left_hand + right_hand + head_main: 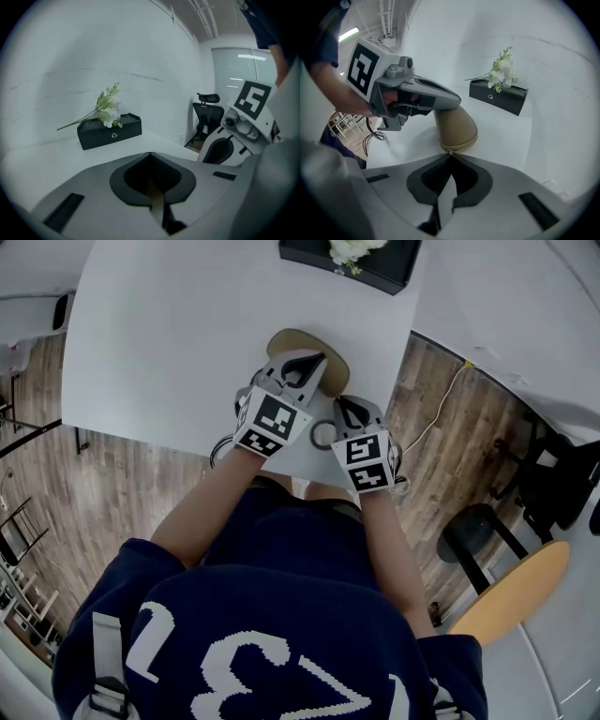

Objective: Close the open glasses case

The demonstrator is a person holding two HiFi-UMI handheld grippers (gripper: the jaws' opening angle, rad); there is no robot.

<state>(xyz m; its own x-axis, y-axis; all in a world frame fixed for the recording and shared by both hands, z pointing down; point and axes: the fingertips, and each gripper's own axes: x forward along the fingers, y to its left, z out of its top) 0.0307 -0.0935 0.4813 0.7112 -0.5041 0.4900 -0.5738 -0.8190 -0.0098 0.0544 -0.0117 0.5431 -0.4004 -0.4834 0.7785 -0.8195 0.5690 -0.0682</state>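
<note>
A tan glasses case [336,371] lies on the white table [169,343] near its front edge. My left gripper [322,358] lies on top of the case with its jaws together, and tan shows through the gap behind the tips [150,153]. In the right gripper view the case [457,129] looks closed along its front rim, under the left gripper [458,100]. My right gripper [450,153] points down at the case's near end, its tips shut on a small metal zipper pull. In the head view the right gripper [339,401] sits just right of the left one.
A black box with white flowers [375,263] stands at the table's far edge, well beyond the case [499,96]. The table's front edge runs right under both grippers. Wooden floor, a black stool [478,531] and a round wooden seat [511,592] lie to the right.
</note>
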